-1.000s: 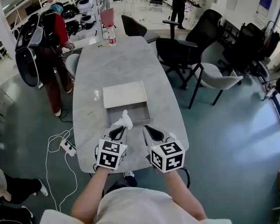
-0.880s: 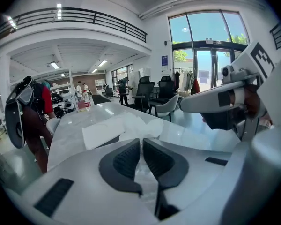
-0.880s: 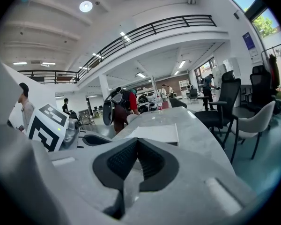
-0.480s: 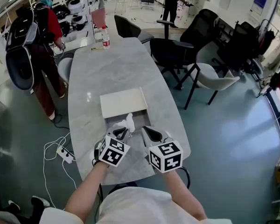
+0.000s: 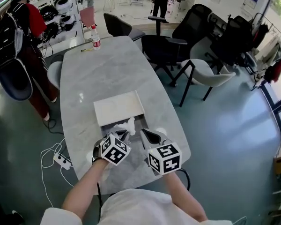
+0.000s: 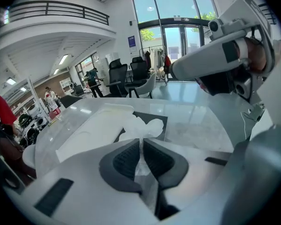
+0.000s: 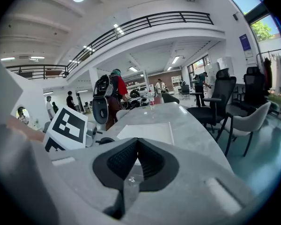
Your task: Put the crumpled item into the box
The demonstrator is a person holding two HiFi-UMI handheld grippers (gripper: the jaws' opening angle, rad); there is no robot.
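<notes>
The crumpled white item (image 5: 127, 124) (image 6: 141, 127) is pinched in my left gripper (image 5: 122, 134) (image 6: 141, 142), which is shut on it. It hangs over the near edge of the shallow open box (image 5: 136, 123) (image 6: 155, 120), whose white lid (image 5: 118, 108) (image 6: 96, 131) lies flat on the far side. My right gripper (image 5: 145, 134) (image 7: 137, 142) is shut with nothing held, just right of the left one at the box's near right corner. In the left gripper view the right gripper (image 6: 215, 62) shows at the upper right.
The grey marble table (image 5: 112, 69) stretches away, with a bottle (image 5: 95, 37) at its far end. Dark chairs (image 5: 159, 46) and a pale chair (image 5: 203, 76) stand to the right. A person with a backpack (image 5: 14, 46) is at the left. A power strip (image 5: 61, 159) lies on the floor.
The head view has drifted, so the table sits further left. The left gripper has rolled a little and still holds the crumpled item at the box's near edge.
</notes>
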